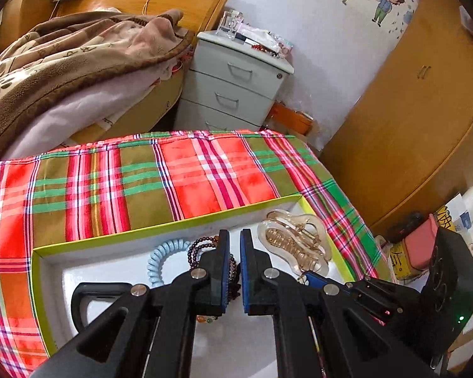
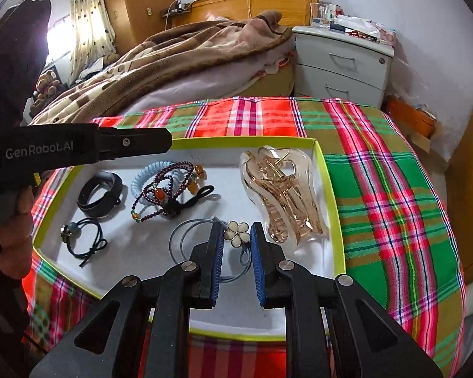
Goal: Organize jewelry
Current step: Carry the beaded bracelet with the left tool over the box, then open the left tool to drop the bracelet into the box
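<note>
A white tray with a lime rim (image 2: 331, 189) lies on the plaid cloth. In it are a clear amber claw clip (image 2: 280, 198), a purple bead bracelet (image 2: 167, 182) tangled with a light blue spiral tie (image 2: 142, 179), a black strap (image 2: 101, 195) and a dark hair tie (image 2: 85, 239). My right gripper (image 2: 236, 225) is shut on the white flower hair tie (image 2: 235, 234), whose blue band trails on the tray floor. My left gripper (image 1: 235, 236) is shut and empty, hovering over the bead bracelet (image 1: 198, 247), left of the claw clip (image 1: 294, 239).
The plaid cloth (image 2: 378, 173) covers the surface around the tray. Behind it are a bed with a brown blanket (image 2: 189, 50), a grey drawer unit (image 2: 340, 63) and a wooden wardrobe (image 1: 410, 110). A hand (image 2: 15, 220) holds the left gripper at the tray's left edge.
</note>
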Available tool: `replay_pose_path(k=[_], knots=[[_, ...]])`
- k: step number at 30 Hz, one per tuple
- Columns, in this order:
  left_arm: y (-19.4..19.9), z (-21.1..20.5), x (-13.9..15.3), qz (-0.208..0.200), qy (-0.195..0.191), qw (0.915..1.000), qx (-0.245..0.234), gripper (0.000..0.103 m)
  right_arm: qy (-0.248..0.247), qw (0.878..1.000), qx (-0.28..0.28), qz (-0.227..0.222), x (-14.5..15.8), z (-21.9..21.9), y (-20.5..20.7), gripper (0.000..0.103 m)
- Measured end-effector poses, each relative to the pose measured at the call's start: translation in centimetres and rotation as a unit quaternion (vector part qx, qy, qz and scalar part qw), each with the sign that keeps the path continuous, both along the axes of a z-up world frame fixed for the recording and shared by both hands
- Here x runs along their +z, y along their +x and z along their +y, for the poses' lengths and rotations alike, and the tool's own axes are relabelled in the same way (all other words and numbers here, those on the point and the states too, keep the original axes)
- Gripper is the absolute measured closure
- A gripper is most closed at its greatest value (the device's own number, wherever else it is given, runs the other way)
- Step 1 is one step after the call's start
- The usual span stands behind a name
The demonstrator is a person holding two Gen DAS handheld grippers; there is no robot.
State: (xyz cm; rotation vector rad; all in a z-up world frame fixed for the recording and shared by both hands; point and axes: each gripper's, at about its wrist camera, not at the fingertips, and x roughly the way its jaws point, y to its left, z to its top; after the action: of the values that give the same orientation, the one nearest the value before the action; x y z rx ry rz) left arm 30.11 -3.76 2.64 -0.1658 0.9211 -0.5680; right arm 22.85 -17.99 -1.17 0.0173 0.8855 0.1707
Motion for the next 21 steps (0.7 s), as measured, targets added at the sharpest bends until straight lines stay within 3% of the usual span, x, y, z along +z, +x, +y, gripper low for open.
replay_pose_path(k=[21], knots=[[0.6, -0.3, -1.8, 0.025, 0.011, 0.9996, 0.001, 0.096, -0.027, 1.000, -0.008, 0.006, -0.5, 0.4, 0.7, 0.085]])
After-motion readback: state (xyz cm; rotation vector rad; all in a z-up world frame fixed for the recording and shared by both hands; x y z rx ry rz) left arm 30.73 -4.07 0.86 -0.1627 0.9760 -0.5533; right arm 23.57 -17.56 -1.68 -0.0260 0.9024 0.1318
